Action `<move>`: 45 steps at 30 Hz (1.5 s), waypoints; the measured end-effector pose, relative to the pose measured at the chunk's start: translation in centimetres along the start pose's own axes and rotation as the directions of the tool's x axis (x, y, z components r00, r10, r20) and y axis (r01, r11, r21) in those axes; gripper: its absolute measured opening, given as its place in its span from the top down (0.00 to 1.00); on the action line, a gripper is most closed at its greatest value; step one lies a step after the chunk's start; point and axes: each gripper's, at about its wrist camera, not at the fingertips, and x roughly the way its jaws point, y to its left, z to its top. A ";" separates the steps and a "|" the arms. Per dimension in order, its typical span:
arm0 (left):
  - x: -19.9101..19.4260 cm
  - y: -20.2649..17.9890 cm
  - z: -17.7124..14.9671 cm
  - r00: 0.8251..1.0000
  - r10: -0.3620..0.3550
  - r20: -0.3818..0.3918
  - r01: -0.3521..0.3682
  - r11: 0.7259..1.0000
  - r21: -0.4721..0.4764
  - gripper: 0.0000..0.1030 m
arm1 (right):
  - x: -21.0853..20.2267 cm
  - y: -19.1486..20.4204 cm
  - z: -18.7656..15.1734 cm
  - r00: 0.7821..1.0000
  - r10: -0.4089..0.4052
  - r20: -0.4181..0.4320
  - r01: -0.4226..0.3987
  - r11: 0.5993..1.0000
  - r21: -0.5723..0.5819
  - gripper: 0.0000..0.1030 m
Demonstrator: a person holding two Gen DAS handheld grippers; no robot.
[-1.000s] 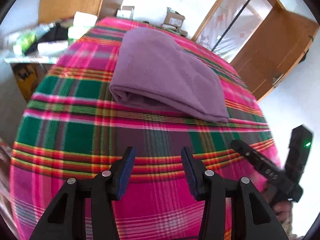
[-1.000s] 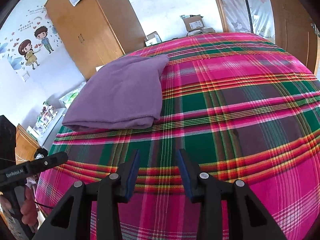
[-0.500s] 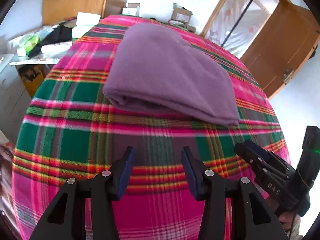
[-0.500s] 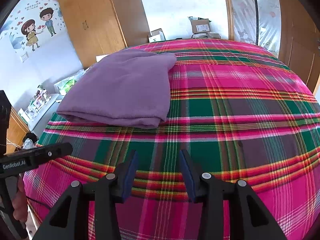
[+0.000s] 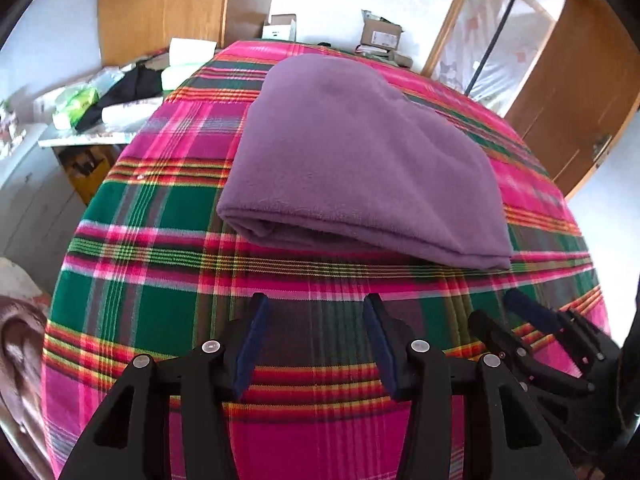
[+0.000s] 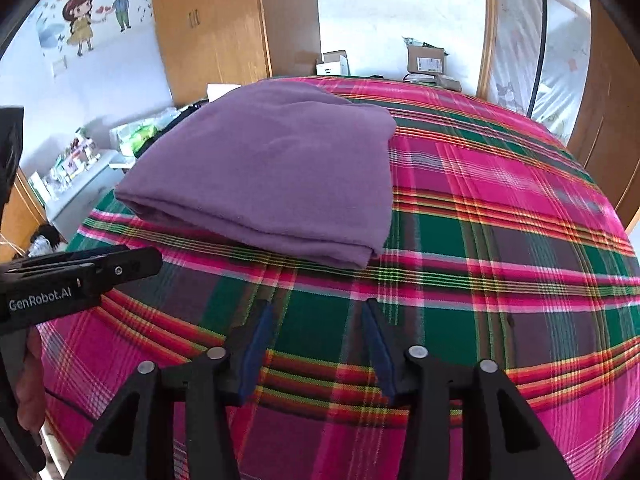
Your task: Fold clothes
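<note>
Purple fleece garment, one in number, is seen folded flat on the plaid bedspread. Two grippers are held above the bedspread, apart from it: left gripper and right gripper, both released and empty.

bright, even daylight fills both views, coming from ahead and to the right of the grippers, through the glazed door. the white wall ahead is washed out. shadows are soft. strong fisheye bending bulges the plaid blanket, with dark corners. focus is sharp ahead, slightly soft at the rims.
</note>
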 end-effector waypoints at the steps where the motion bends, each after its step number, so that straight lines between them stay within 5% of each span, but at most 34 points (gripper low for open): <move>1: 0.0 -0.1 0.0 1.000 0.006 0.004 -0.006 1.000 0.007 0.50 | 0.1 0.1 0.0 1.000 -0.005 -0.002 0.005 1.000 -0.004 0.48; 11: 0.9 -1.1 0.3 0.995 0.095 0.033 -0.096 0.994 0.048 0.49 | 0.8 0.1 0.5 0.998 -0.063 -0.015 0.063 0.998 0.000 0.35; 22: 1.9 -1.8 0.6 0.986 0.159 0.056 -0.163 0.984 0.073 0.42 | 1.0 -0.3 0.9 0.997 -0.072 -0.020 0.072 0.997 0.015 0.31; 45: 2.2 -2.0 0.7 0.981 0.180 0.069 -0.184 0.981 0.058 0.30 | 1.2 -0.9 1.0 0.996 -0.085 -0.027 0.086 0.996 0.036 0.27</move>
